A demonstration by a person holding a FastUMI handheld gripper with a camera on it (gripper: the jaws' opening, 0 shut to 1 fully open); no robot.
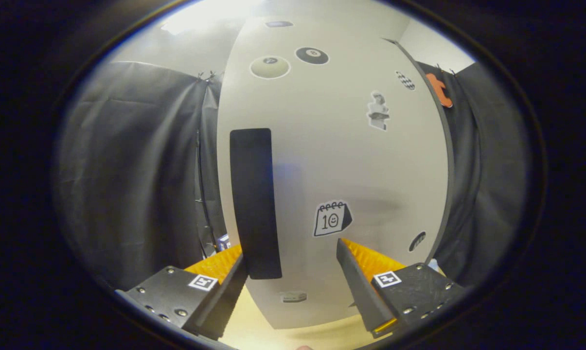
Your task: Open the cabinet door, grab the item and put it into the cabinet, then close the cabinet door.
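We are facing the white cabinet door (331,160) straight on, and it is standing shut as far as we can tell. Our gripper (293,257) is holding its jaws spread wide, with nothing between them but the door face; whether a fingertip is touching the door we cannot tell. The dark upright handle (254,201) is sitting toward the door's 9 o'clock side, and its lower end is lying just beside the left fingertip, slightly inside it. A calendar sticker (331,218) is showing just ahead of the right finger, at about its 11 o'clock. Higher up the door we are seeing two billiard-ball stickers (290,62) near 12 o'clock, a small figure sticker (379,112) at 2 o'clock, and a dark oval sticker (417,241) near the door's 4 o'clock edge. A small pale label (293,296) is sitting near the door's bottom edge, between the fingers. Below the door the pale bench (293,335) is showing. We are not making out the item to be stored.
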